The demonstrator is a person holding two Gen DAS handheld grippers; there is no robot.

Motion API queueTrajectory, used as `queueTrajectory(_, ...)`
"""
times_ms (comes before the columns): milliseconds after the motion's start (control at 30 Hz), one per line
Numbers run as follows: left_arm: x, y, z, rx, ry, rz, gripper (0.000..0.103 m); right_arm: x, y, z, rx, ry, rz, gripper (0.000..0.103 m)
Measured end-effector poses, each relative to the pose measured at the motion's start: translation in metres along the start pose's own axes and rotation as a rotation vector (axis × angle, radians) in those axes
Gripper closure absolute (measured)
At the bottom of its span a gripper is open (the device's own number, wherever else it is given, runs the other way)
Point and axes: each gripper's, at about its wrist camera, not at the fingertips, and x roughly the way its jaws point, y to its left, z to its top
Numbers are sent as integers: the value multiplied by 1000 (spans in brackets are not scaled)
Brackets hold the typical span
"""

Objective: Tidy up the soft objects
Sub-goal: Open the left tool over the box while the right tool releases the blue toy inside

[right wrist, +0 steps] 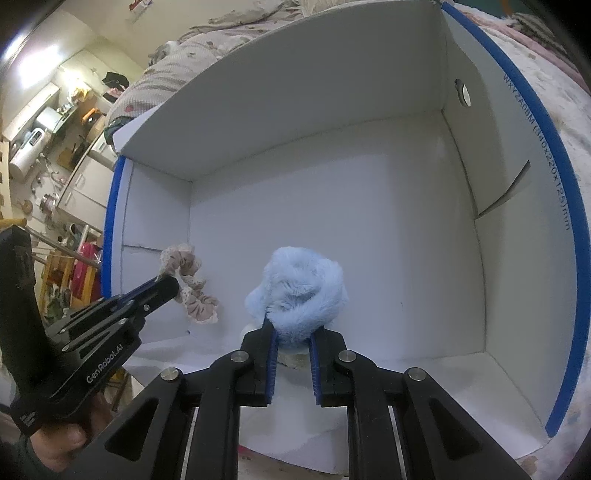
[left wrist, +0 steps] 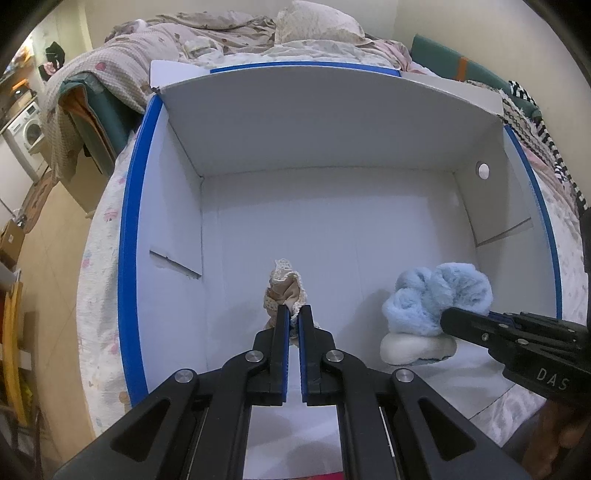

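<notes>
A white cardboard box with blue rims [left wrist: 129, 236] [right wrist: 569, 236] sits open on a bed. My left gripper [left wrist: 294, 314] [right wrist: 166, 280] is shut on a beige lace-edged scrunchie [left wrist: 282, 288] [right wrist: 192, 284] and holds it low over the box floor, near the left wall. My right gripper [right wrist: 293, 332] [left wrist: 448, 317] is shut on a fluffy light-blue scrunchie [right wrist: 299, 291] [left wrist: 436, 299]. This blue one rests on a white fluffy item [left wrist: 413, 347] [right wrist: 291, 356] that lies on the box floor and is mostly hidden under it.
The box's far wall [left wrist: 332, 122] stands tall, with side flaps and a round hole [left wrist: 482, 170] in the right wall. Crumpled bedding and a pillow [left wrist: 317, 22] lie behind the box. A washing machine [left wrist: 27, 129] and cluttered shelves [right wrist: 44, 122] stand off to the left.
</notes>
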Motion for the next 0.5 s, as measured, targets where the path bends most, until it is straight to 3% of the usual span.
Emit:
queueTrajectory(300,-3,0,2,-6,-7,14,98,5,2,2,2,5,-26,86)
queueTrajectory(467,-6,3,0,-9,-9,20,97,3,3,1,8,-11,-45,79)
queueTrajectory(500,-7,4,0,-8,-11,23,96,1,3,1,7,-16,-45,73)
